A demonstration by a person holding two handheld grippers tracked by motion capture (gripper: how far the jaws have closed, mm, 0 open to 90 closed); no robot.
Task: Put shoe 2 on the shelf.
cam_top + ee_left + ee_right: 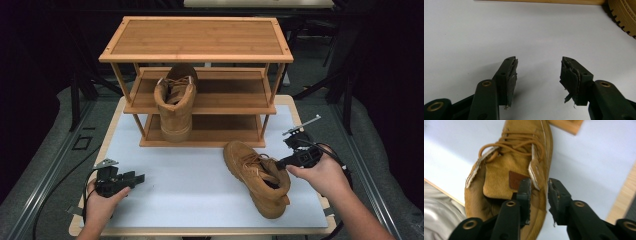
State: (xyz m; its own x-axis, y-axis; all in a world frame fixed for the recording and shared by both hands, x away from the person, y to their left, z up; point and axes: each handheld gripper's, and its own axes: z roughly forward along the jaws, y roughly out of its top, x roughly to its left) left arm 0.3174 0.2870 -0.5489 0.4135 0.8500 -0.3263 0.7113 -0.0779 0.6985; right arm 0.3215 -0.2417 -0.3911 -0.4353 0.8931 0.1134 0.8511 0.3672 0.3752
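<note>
Right tongs (539,185) straddle the boot (509,177) collar, spread, ready to pinch; left tongs (537,65) rest spread, nothing between them.

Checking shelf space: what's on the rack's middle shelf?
One tan boot stands on the rack, heel toward the camera. The top shelf hides the back of that shelf.

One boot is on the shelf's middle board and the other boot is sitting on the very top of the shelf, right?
Not quite. One boot is on the middle board of the shelf, but the other boot lies on the white table, by the right gripper. The high view shows the shelf top bare.
</note>
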